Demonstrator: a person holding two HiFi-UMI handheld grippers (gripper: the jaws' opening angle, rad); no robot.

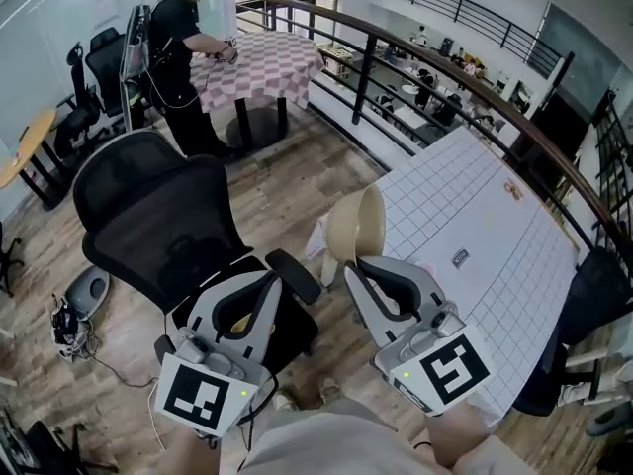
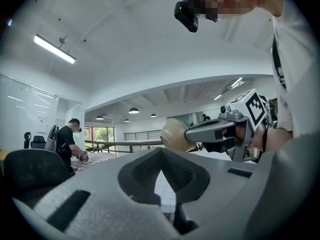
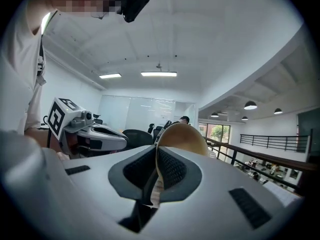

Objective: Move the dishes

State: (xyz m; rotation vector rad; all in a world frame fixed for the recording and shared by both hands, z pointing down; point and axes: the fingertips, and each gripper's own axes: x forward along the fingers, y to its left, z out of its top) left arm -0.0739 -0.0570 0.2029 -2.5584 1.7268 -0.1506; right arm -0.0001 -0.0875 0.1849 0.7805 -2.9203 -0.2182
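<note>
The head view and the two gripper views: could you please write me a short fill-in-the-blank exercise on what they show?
1. The right tongs clamp the beige bowl by its ___.
2. The office chair by the left tongs is ___ in colour.
3. The white tablecloth is printed with a ___ of lines.

Missing words: rim; black; grid.

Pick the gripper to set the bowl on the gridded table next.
Right, most likely. The right gripper is shut on the rim of the bowl, beside the gridded table; the left gripper is empty, over the office chair.
</note>
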